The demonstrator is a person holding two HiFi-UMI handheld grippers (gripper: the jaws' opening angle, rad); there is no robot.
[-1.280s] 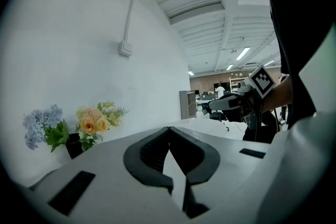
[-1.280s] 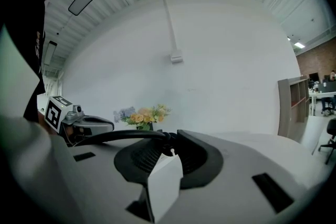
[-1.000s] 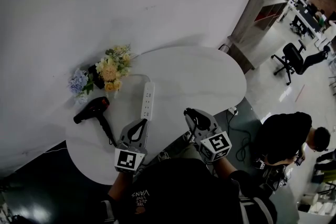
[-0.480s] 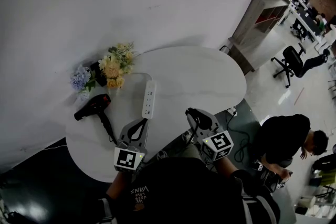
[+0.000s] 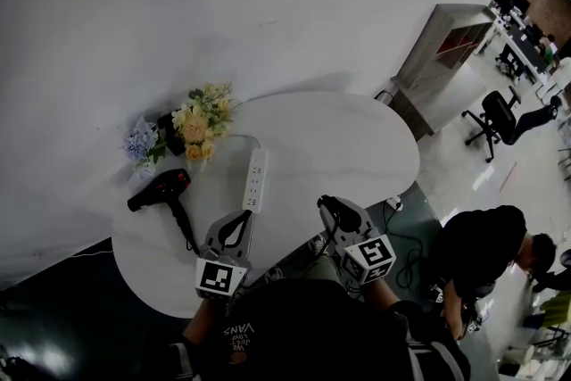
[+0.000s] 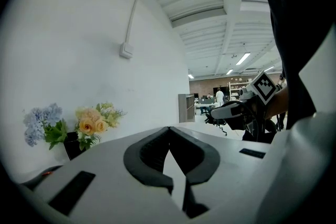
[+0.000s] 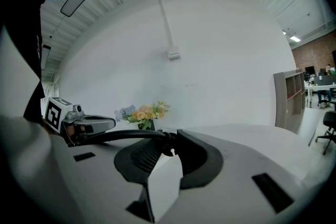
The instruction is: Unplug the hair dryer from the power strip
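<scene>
flowers (image 5: 194,122), power strip (image 5: 256,179) left, tabletop (image 5: 348,134) free right

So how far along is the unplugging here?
Done, it appears: the power strip lies on the table with no plug in its sockets. In hand: the right gripper is closed on the black plug, whose cord trails off to the side. The left gripper is shut and empty. Left: probably just setting the plug down near the hair dryer.

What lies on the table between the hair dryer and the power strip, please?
Nothing; the head view shows bare tabletop between hair dryer and power strip.
</scene>
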